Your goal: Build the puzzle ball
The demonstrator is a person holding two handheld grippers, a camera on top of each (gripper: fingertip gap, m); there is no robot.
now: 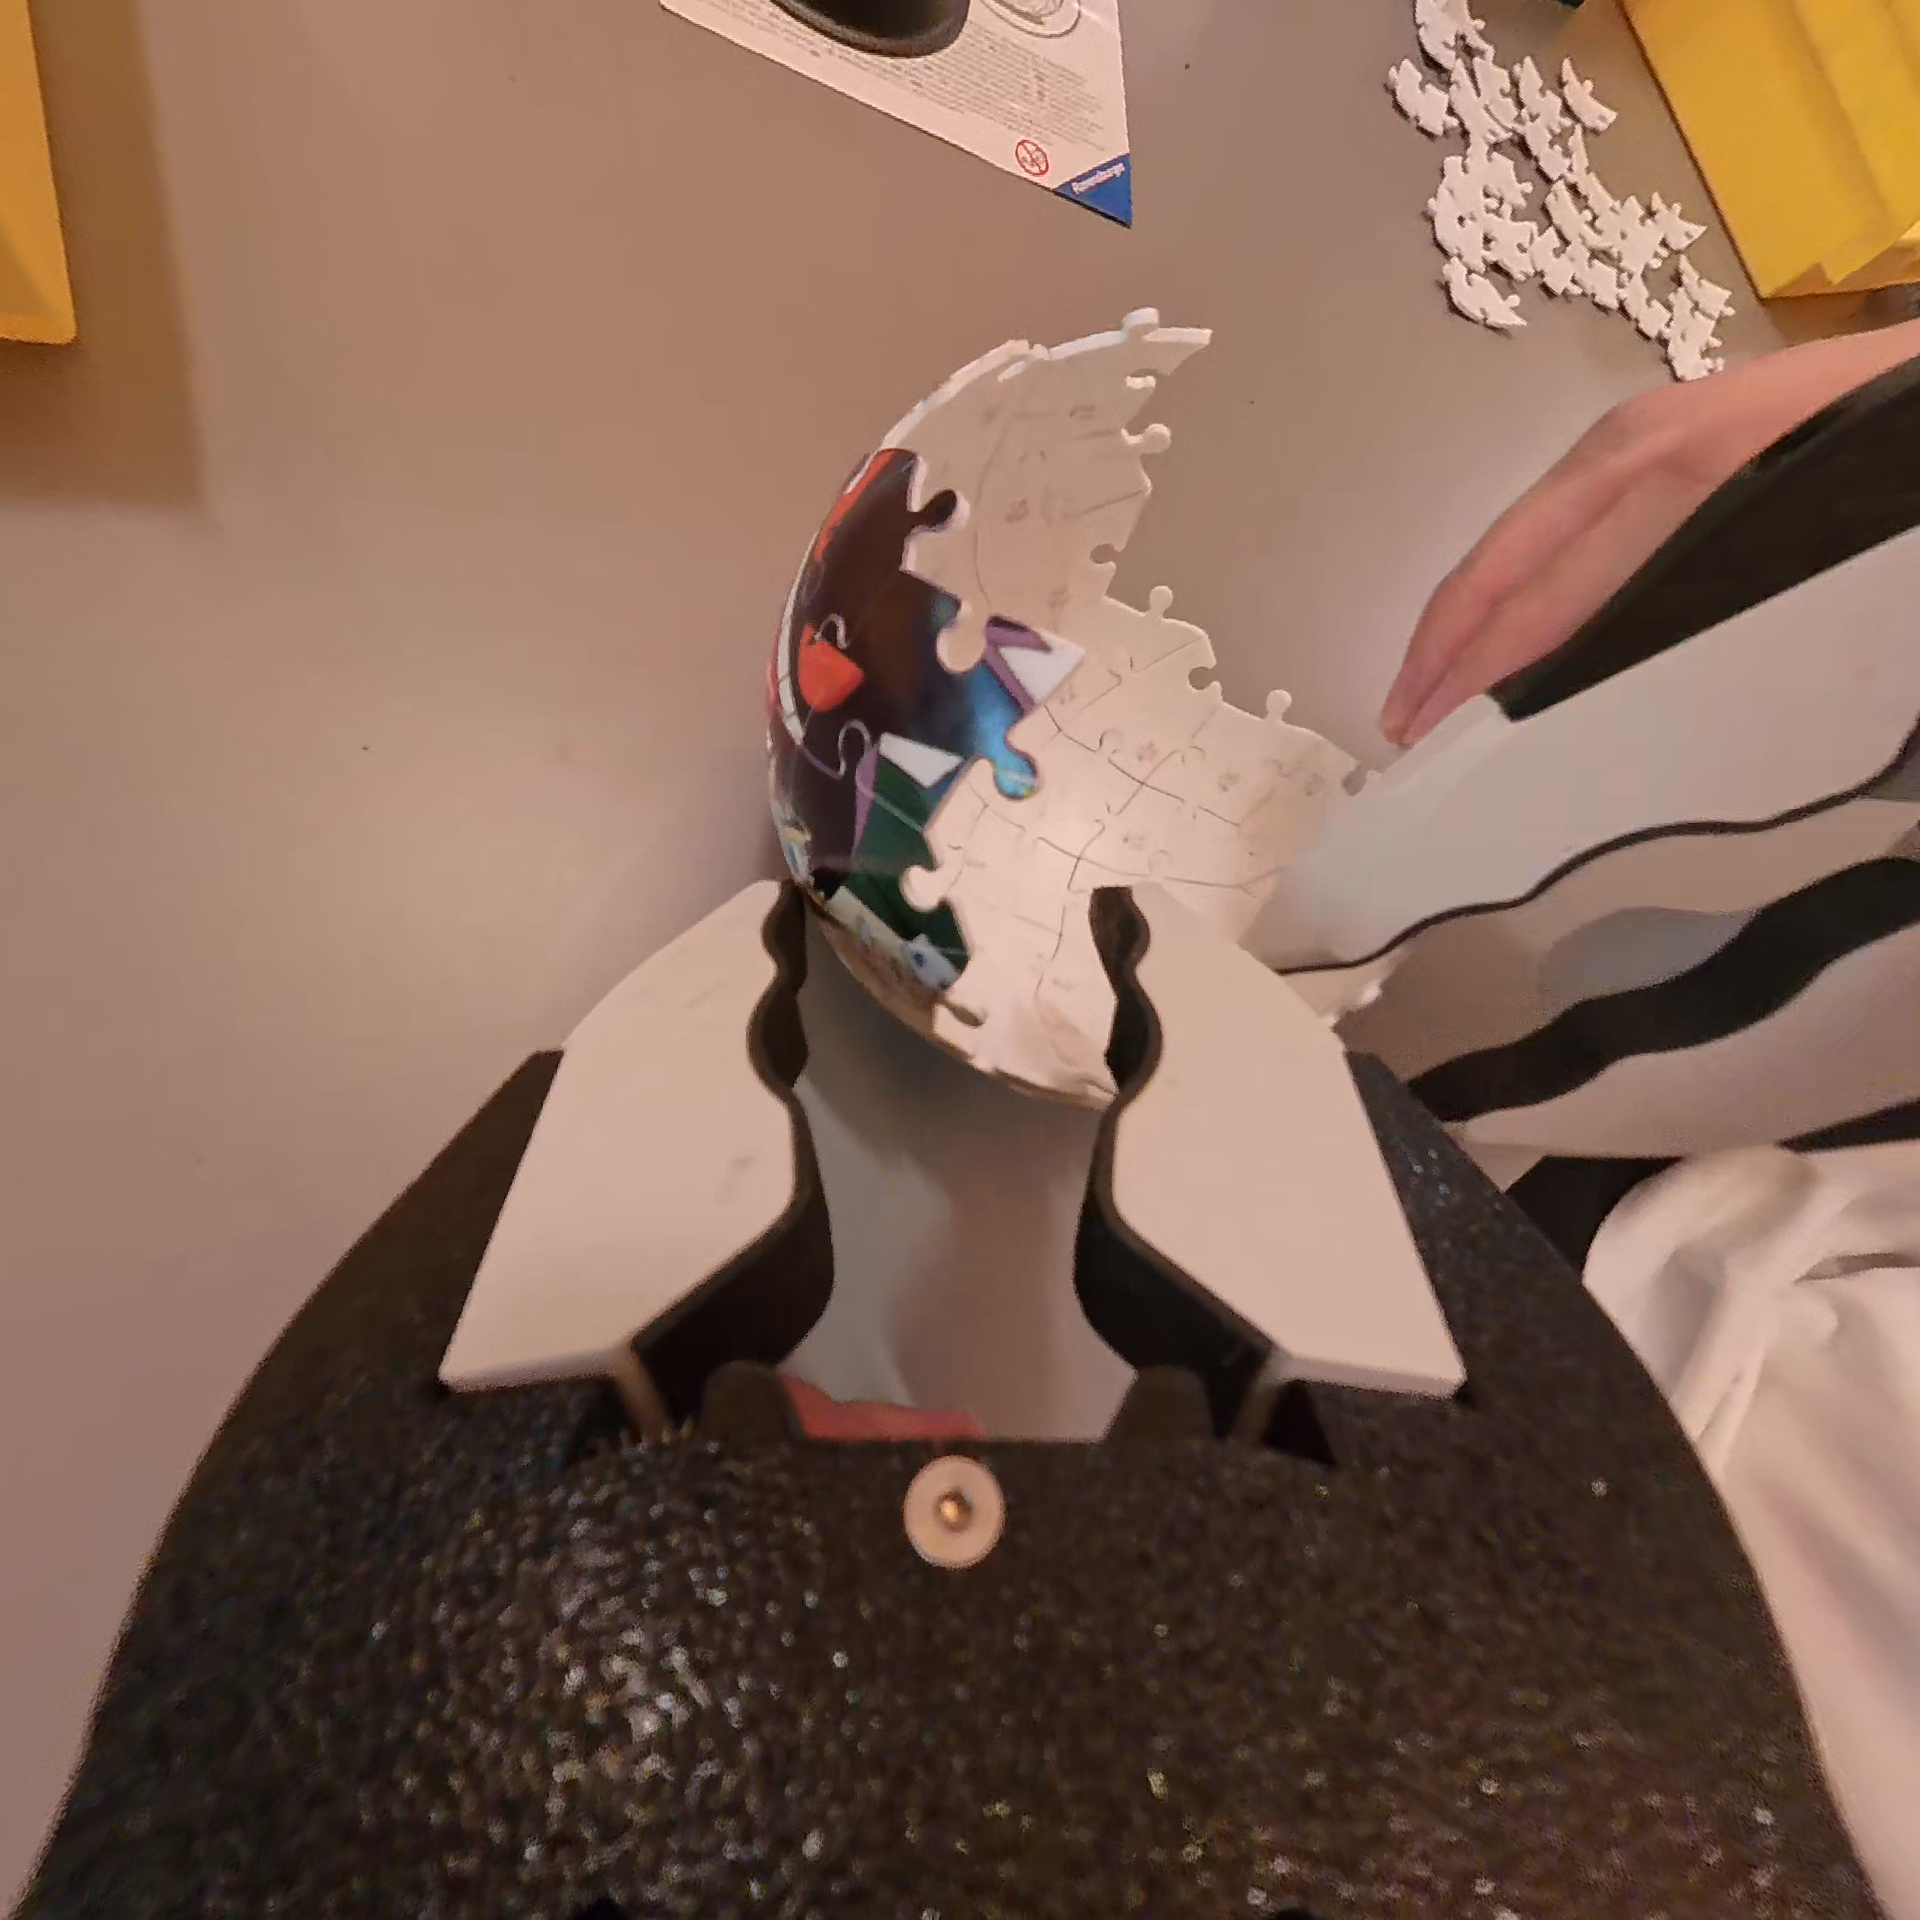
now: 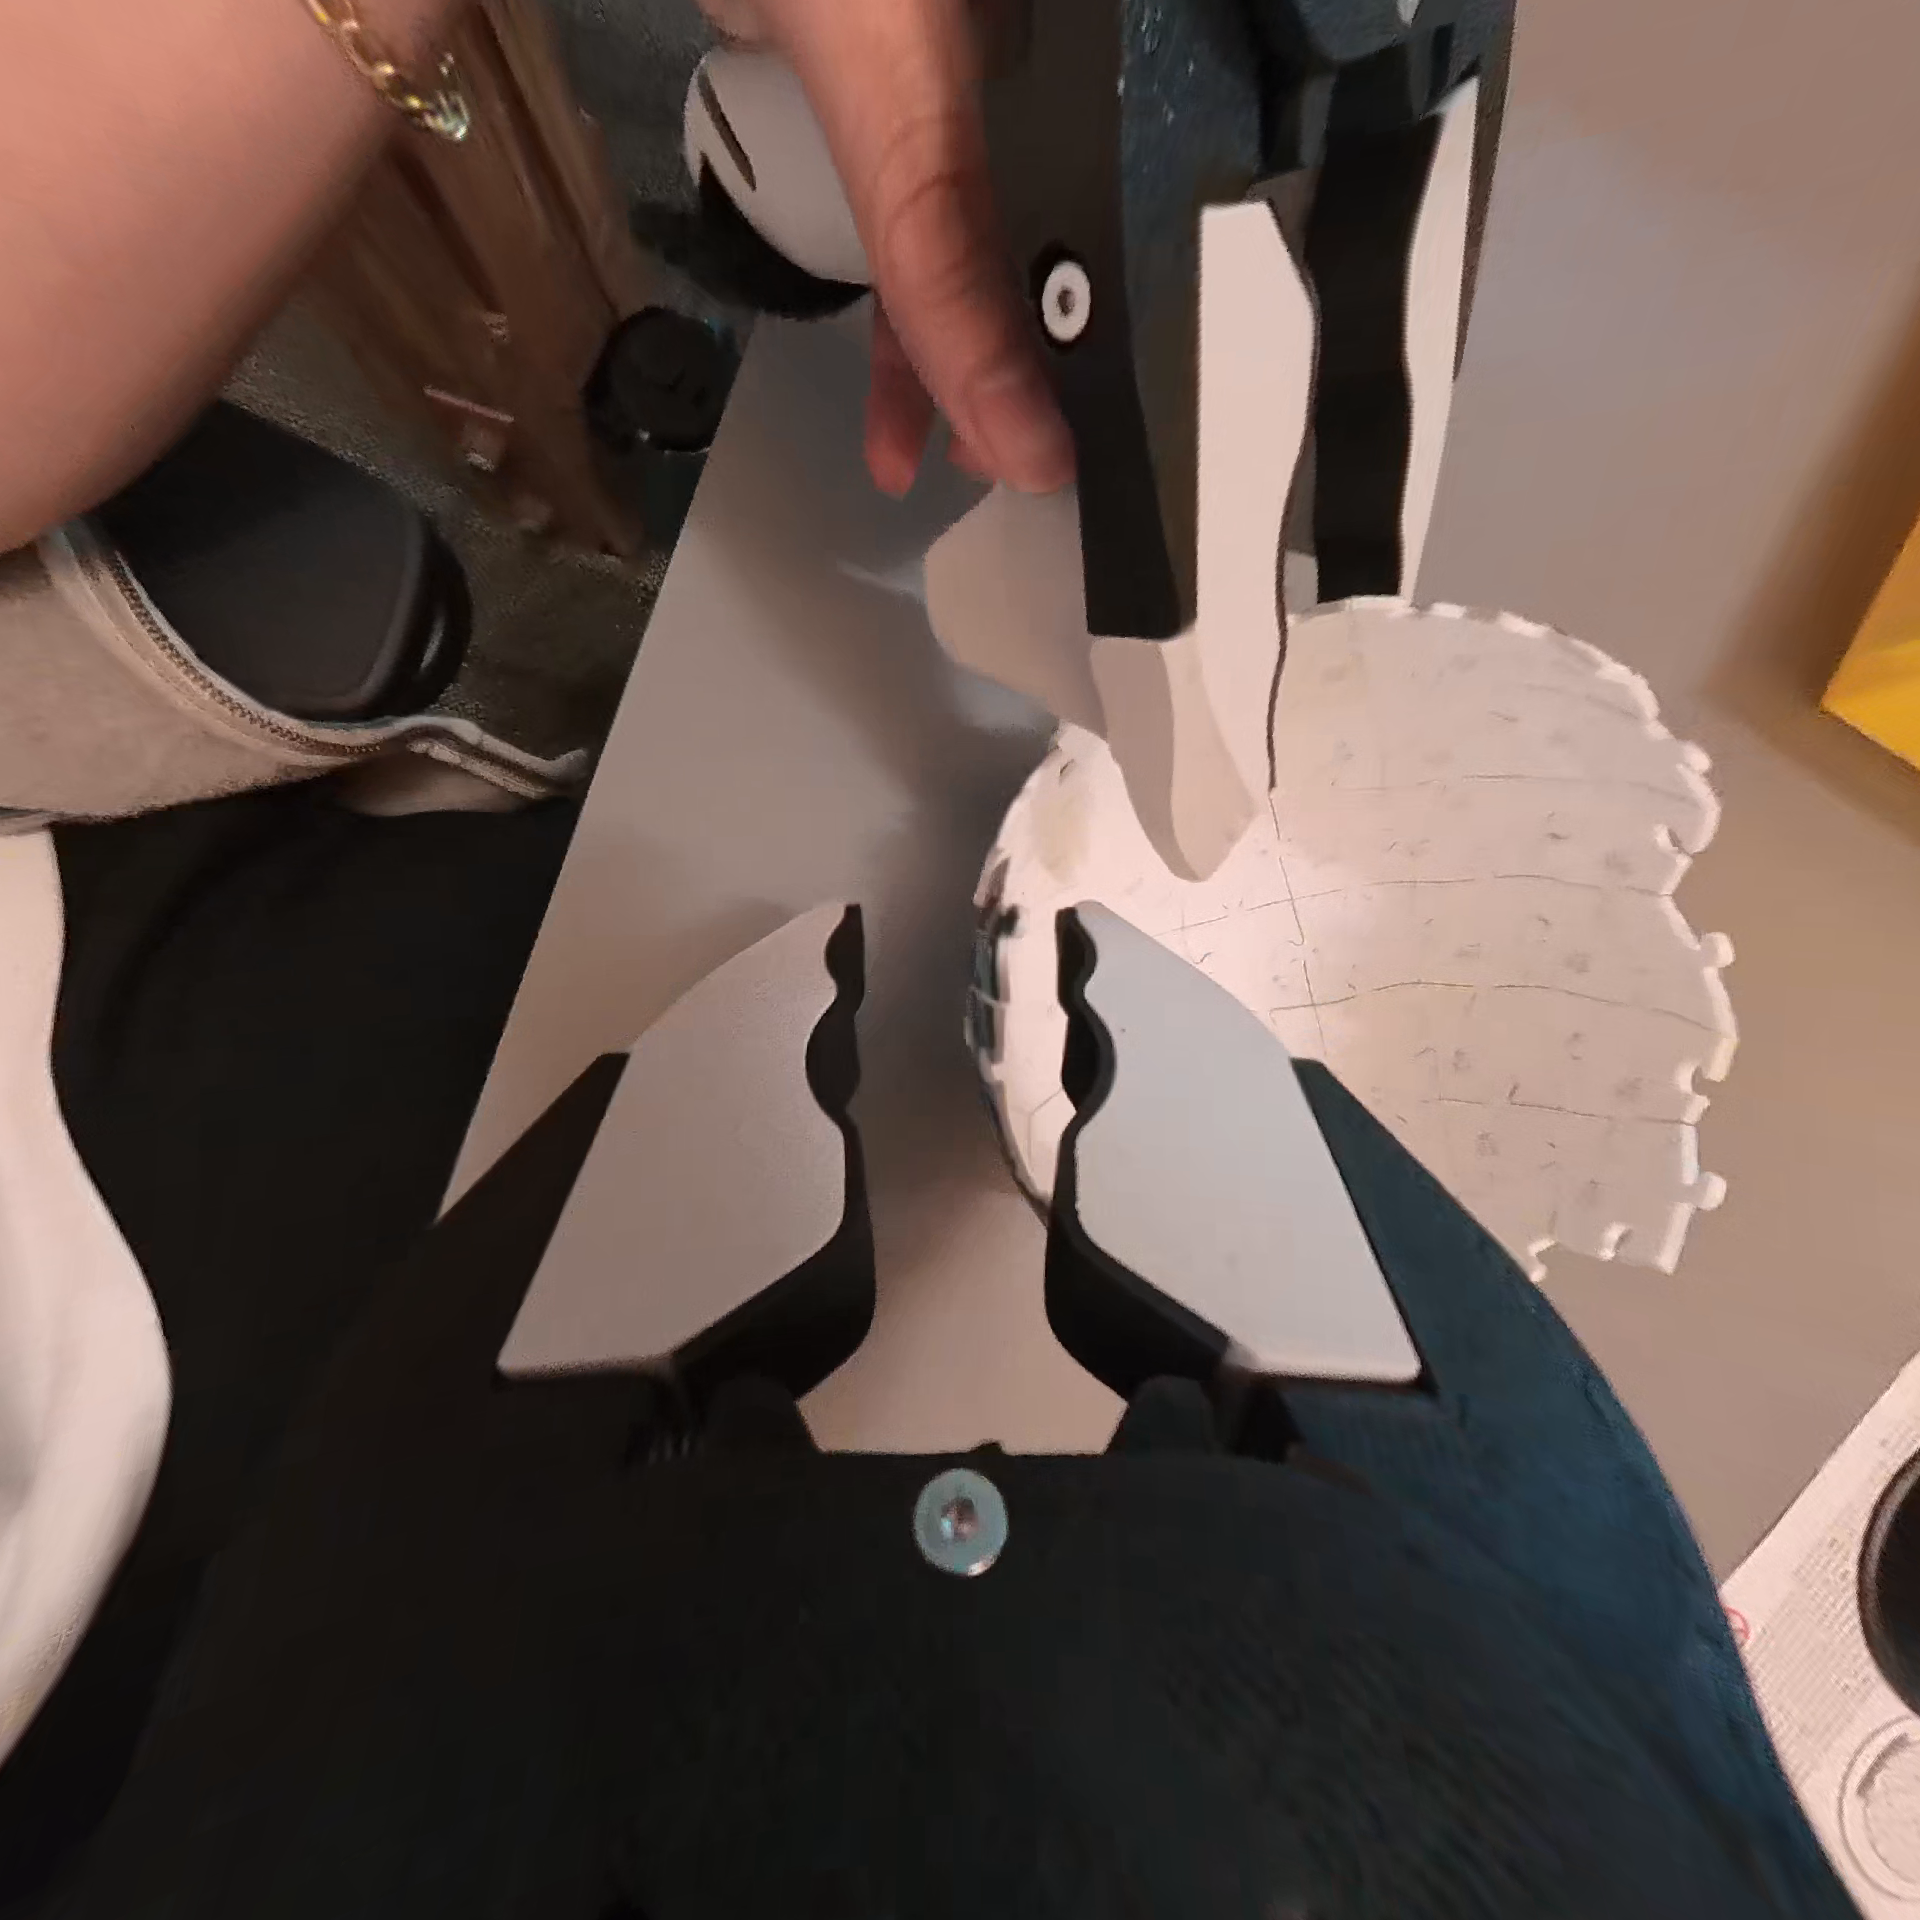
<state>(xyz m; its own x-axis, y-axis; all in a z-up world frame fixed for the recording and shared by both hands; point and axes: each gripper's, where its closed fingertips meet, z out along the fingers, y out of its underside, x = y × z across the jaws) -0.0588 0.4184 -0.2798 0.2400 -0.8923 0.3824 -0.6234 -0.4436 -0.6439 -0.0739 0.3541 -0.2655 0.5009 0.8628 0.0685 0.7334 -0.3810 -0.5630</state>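
The grey surface (image 1: 416,623) fills most of the left wrist view. At centre frame rests the half-built puzzle ball (image 1: 1091,748), a curved shell of interlocked plastic pieces, printed in colour outside and plain white inside, its open hollow tipped toward the right of the frame. In the upper right lies a heap of loose white puzzle pieces (image 1: 1558,197), well apart from the shell.

The left gripper (image 1: 951,914) has its jaws apart, straddling the lower rim of the shell: one finger outside, one inside, not visibly pinching. The right gripper (image 2: 956,925) also has its jaws apart; whether one finger touches the shell's near edge is unclear.

To do this well, I judge the left should close gently on the rim to steady the shell without flexing joints loose, while the right fetches one piece and presses it squarely into the toothed edge.
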